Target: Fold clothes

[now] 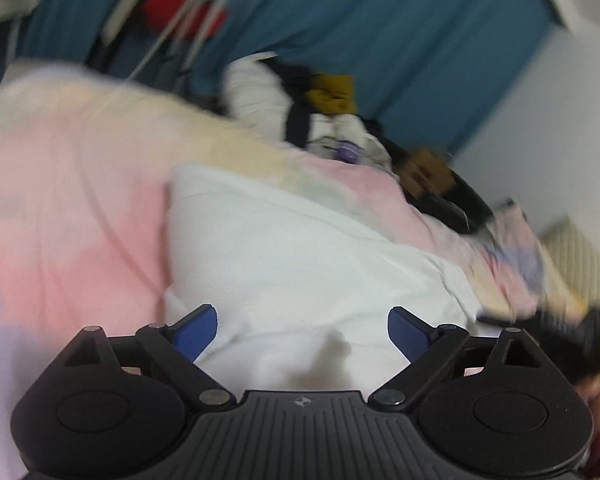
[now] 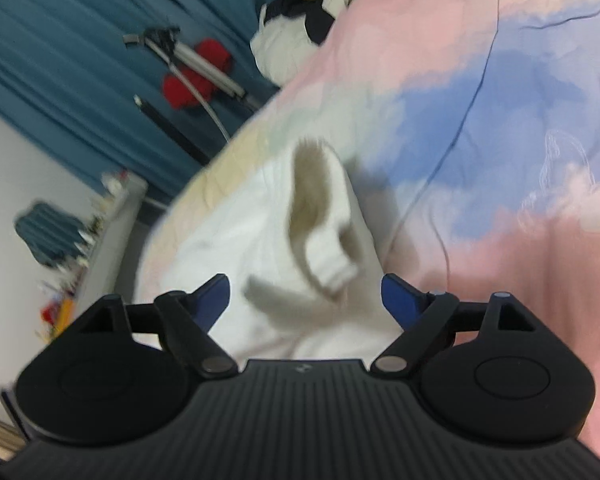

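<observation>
Garment (image 1: 300,264) lay on the bedspread (image 1: 72,208), directly ahead of the left tool (image 1: 302,330) and the right tool (image 2: 305,298). Clothes pile (image 1: 300,108) sat behind it at the bed's far edge. Tripod (image 2: 196,66) stood beyond the bed, before the curtain (image 2: 60,52).

no legible text, labels or numbers, frames blurred
</observation>
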### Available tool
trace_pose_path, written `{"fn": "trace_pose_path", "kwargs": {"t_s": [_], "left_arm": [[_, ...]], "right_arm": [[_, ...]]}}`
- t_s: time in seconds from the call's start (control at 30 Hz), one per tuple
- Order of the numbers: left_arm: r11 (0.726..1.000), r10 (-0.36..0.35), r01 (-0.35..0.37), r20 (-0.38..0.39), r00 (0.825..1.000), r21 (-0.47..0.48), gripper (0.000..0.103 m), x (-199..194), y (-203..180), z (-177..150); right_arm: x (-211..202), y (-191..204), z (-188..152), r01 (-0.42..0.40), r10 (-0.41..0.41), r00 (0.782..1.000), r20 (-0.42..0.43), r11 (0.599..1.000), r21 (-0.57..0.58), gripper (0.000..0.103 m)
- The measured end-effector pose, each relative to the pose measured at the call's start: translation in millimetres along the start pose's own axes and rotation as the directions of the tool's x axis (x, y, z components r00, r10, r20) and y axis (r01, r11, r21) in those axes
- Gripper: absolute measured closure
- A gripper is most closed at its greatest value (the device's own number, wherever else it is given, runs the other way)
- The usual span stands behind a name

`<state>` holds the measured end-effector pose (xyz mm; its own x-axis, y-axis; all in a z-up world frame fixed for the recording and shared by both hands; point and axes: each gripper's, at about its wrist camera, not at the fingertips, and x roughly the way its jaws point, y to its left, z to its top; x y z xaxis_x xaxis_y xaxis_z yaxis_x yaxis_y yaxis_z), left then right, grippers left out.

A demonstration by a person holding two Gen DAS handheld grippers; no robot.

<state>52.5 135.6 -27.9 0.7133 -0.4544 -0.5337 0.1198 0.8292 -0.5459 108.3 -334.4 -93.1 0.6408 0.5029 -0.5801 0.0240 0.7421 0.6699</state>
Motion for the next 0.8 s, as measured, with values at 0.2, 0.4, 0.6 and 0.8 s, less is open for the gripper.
{"fn": "trace_pose_path", "kwargs": {"t_s": [0.2,0.4,0.6,0.8], "left_arm": [[0.993,0.027,-0.03,-0.026,0.999,-0.114,0.006,11,28,8],[0.989,0.041,-0.049,-0.057,0.998,-0.142,0.006,23,36,5],[0.976,0.059,-0.073,-0.075,0.995,-0.205,0.006,29,45,4],[0.967,0.051,-0.07,-0.084,0.995,-0.243,0.006,36,52,4]], "right_arm": [[44,-10,-1,0.031,-0.03,0.996,-0.083,1.0,0.007,0.007],[49,-12,-5,-0.06,0.064,0.997,-0.037,0.995,0.082,0.002],[5,15,-4,-0.337,0.335,0.939,0.073,0.941,0.009,0.002],[26,12,-4,-0.219,0.217,0.975,0.055,0.975,0.037,0.0]]}}
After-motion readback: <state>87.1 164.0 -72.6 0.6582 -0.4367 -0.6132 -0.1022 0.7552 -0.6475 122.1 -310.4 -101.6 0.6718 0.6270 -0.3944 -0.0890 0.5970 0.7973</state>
